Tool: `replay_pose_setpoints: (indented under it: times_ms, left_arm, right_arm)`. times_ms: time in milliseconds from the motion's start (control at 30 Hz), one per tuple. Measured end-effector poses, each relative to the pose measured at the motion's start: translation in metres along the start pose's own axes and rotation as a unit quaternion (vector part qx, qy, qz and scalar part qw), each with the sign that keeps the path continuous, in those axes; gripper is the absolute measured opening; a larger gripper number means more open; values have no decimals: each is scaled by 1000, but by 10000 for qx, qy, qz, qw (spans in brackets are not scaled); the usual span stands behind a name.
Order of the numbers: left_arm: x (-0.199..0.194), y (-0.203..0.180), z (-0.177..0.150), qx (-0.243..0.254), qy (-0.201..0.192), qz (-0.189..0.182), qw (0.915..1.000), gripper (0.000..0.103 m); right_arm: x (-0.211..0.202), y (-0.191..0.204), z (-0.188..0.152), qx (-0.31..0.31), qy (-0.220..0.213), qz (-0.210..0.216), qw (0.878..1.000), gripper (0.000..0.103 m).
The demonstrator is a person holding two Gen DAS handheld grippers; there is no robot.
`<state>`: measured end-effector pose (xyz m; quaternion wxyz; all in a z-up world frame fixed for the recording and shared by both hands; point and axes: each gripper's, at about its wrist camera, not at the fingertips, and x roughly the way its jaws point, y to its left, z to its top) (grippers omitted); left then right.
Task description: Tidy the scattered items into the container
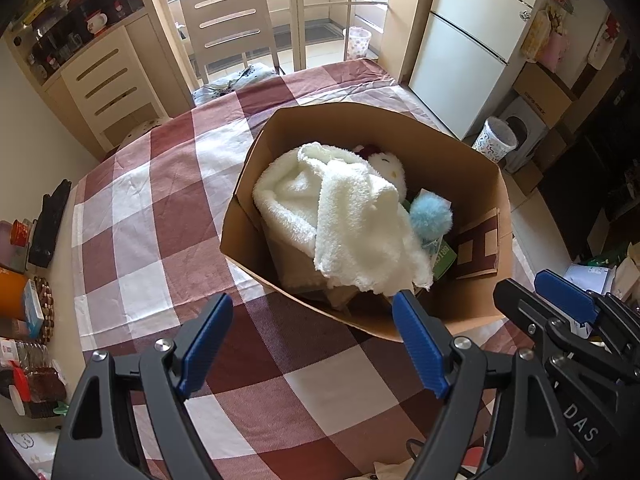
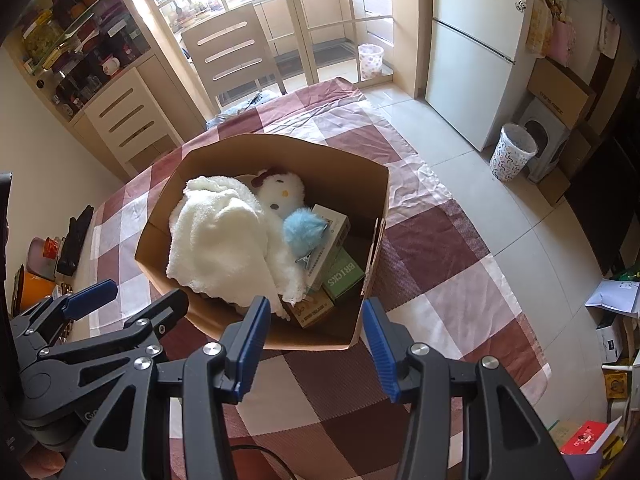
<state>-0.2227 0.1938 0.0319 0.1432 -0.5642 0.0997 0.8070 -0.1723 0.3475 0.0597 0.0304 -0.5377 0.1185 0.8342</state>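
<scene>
Looks close to done from my end. Box (image 2: 368,184) sits mid-table, nearer the right edge, and it's loaded: towel (image 2: 218,236) heaped on the left side and draped toward the near wall, plush (image 2: 280,192) at the back, blue pompom (image 2: 306,228) on top of a couple of small cartons (image 2: 344,276) on the right side. On the tablecloth (image 1: 152,216) around the box I see nothing loose in either view. Stuff at the far left edge (jars, a dark glove-like thing) looks like house clutter, not ours, but I can't be sure.

Left gripper (image 1: 312,344) hangs over the near side of the table, jaws wide apart, nothing in them. Right gripper (image 2: 316,344) is just short of the box's near wall, jaws partly open, also empty.

My read: only a final check left, maybe tuck the towel down
</scene>
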Motion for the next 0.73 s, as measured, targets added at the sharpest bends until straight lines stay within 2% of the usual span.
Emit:
replay_pose_setpoints:
  times_ms: [500,733]
  left_arm:
    - [0,-1,0,-4,-82,-118,9999,83]
    - [-2,-2,0,80,-186,-28,9998,83]
  right_arm:
    - [0,-2,1,19,-8,13,10000,49]
    - [-1,-3,0,13,-1,24,10000,49]
